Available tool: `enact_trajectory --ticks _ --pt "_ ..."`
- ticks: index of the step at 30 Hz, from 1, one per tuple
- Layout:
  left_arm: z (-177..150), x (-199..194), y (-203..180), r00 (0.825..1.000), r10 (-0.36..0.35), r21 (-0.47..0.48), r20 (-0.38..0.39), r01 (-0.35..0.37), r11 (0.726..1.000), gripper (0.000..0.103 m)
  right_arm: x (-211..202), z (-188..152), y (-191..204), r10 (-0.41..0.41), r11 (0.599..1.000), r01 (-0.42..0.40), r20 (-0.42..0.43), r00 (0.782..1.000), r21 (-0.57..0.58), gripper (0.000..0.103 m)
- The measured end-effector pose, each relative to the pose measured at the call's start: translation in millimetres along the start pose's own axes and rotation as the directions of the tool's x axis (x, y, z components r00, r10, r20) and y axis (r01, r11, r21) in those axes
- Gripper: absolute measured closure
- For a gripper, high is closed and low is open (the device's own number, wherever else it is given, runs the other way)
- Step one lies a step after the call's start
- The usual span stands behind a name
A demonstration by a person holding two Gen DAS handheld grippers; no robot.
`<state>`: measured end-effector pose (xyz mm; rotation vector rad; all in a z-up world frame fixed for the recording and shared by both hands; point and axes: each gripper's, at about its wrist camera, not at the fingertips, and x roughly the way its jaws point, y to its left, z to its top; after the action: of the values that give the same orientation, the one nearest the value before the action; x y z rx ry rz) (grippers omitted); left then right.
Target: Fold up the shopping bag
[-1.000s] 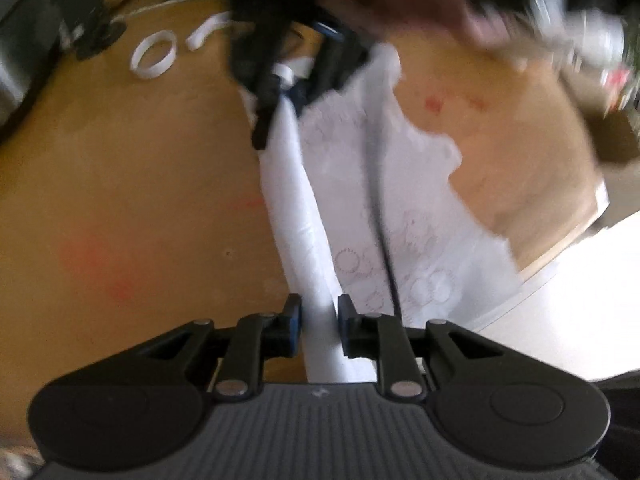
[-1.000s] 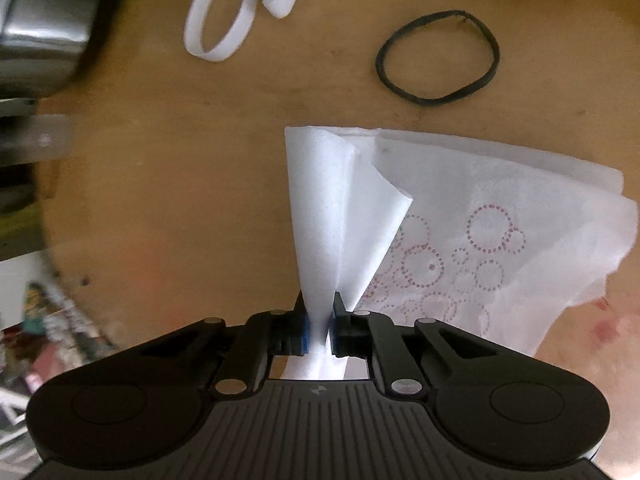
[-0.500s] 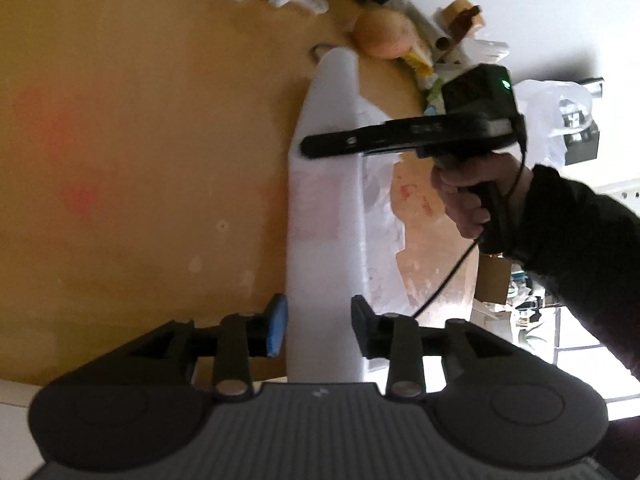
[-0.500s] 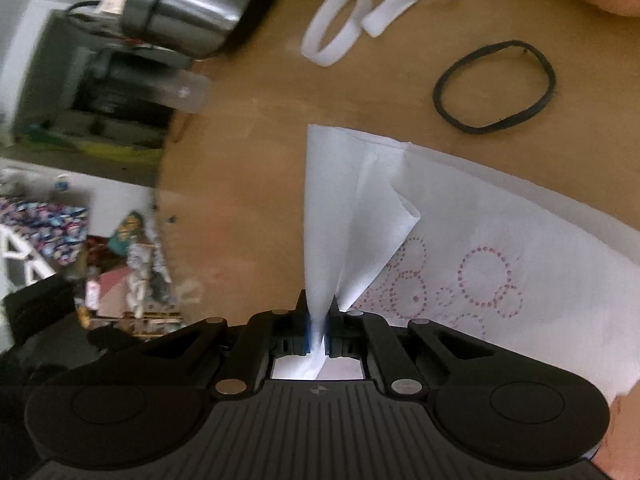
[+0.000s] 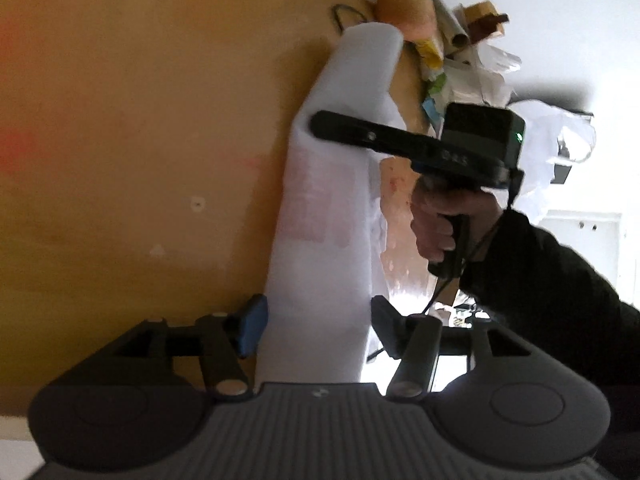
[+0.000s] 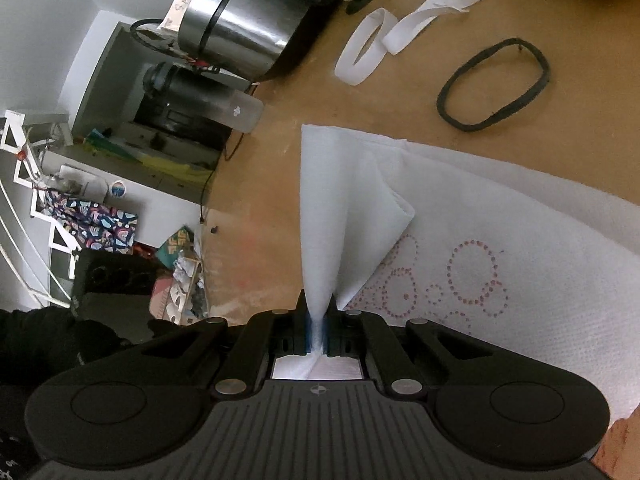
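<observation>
White nonwoven shopping bag (image 6: 460, 240) is lying on the wooden table (image 6: 280, 120); the right gripper (image 6: 318, 316) is pinching its raised fold tight, while the left gripper (image 5: 316, 320) is gaping wide around the bag's edge, gripping nothing.

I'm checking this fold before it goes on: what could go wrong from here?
The left hand-held gripper is open around the shopping bag, so only the right hand-held gripper pinches it; a pull might skew the fold. The lifted flap could drop off-line. The black band lies close by.
</observation>
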<state>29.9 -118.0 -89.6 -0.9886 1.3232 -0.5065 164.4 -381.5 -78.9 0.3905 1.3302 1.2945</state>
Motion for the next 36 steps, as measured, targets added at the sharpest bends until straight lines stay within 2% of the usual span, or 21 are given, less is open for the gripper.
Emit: enact_trajectory --ticks 5,13,15,19,21,22,24,27,31,36 --pt "6.3 -0.2 14.0 0.996 -0.075 -0.076 0.047 0.079 0.994 0.039 4.7 3.4 8.0 0.001 1.0 -0.001 0.002 1.0 -0.007 0.102" --pt "-4.8 1.1 27.5 0.987 -0.158 -0.09 -0.024 0.155 0.984 0.038 -7.3 6.2 -10.1 0.009 1.0 -0.009 -0.003 1.0 -0.018 0.102" --pt "-2.6 1.9 25.5 0.987 -0.158 -0.083 -0.043 0.154 0.985 0.038 -6.8 6.6 -10.9 0.011 1.0 -0.011 -0.005 1.0 -0.02 0.103" --pt "4.5 7.5 15.1 0.989 -0.13 -0.06 -0.07 0.126 0.99 0.038 -5.0 5.9 -11.6 0.013 1.0 -0.013 -0.005 1.0 -0.023 0.103" --pt "4.4 9.8 12.3 0.991 -0.115 -0.041 -0.075 0.112 0.993 0.048 -3.7 5.7 -12.4 0.013 1.0 -0.013 -0.005 1.0 -0.023 0.103" --pt "3.8 11.7 13.5 0.992 -0.096 -0.045 -0.076 0.093 0.995 0.056 -3.2 5.5 -12.7 0.013 1.0 -0.014 -0.005 1.0 -0.023 0.103" --pt "1.5 12.3 17.1 0.993 -0.094 -0.058 -0.072 0.09 0.994 0.062 -3.4 4.9 -13.2 0.014 1.0 -0.014 -0.005 1.0 -0.023 0.103" --pt "0.2 12.3 17.4 0.996 -0.061 -0.067 -0.067 0.057 0.996 0.075 -3.6 3.2 -12.1 0.013 1.0 -0.013 -0.003 1.0 -0.024 0.103" --pt "0.3 12.9 4.6 0.997 0.029 -0.029 -0.068 -0.031 0.999 0.087 -2.2 2.7 -12.6 0.012 1.0 -0.012 -0.002 1.0 -0.024 0.102" --pt "-1.4 14.1 -16.4 0.988 0.143 0.046 -0.06 -0.14 0.989 0.091 -3.0 3.2 -13.7 0.008 1.0 -0.008 -0.011 1.0 0.022 0.101"
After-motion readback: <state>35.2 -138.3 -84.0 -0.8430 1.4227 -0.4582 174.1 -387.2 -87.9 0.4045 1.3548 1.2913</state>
